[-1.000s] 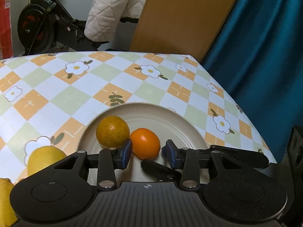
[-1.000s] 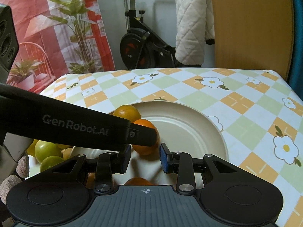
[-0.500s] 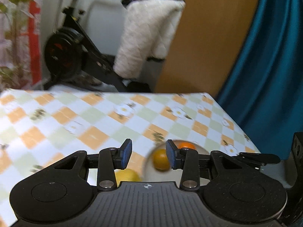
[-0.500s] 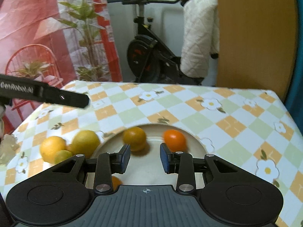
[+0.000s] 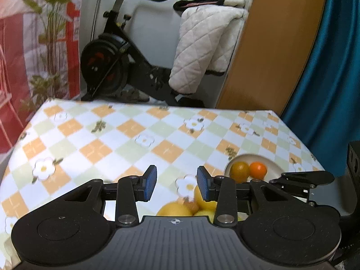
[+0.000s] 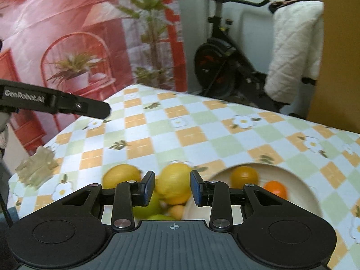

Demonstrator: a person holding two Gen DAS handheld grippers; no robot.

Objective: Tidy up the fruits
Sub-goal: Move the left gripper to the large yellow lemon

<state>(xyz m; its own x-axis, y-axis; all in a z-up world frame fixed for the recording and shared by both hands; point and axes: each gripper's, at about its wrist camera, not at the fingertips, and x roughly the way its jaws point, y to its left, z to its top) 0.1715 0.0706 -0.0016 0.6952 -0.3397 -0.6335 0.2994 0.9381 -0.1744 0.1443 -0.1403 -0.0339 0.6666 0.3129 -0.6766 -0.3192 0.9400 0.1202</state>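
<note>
Left tool (image 5: 176, 183) released, nothing btwn pads, hovering over counter (image 5: 112, 139). Right tool (image 6: 172, 187) also spread wide, empty, w/ a lemon (image 6: 176, 185) seen in the gap. Cream plate (image 6: 299, 186) at 3 o'clock of that lemon holds a dull orange (image 6: 244, 176) & a bright tangerine (image 6: 275, 189). Second lemon (image 6: 121, 176) at 9 o'clock; green fruit (image 6: 147, 207) just below.

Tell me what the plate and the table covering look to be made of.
The round cream plate looks like glazed ceramic, possibly melamine: smooth, with a soft sheen and a raised rim. The checked floral table covering looks like wipe-clean vinyl or oilcloth: a printed pattern lying flat, faintly glossy, curving over the table edge. Neither is certain from looks alone.
</note>
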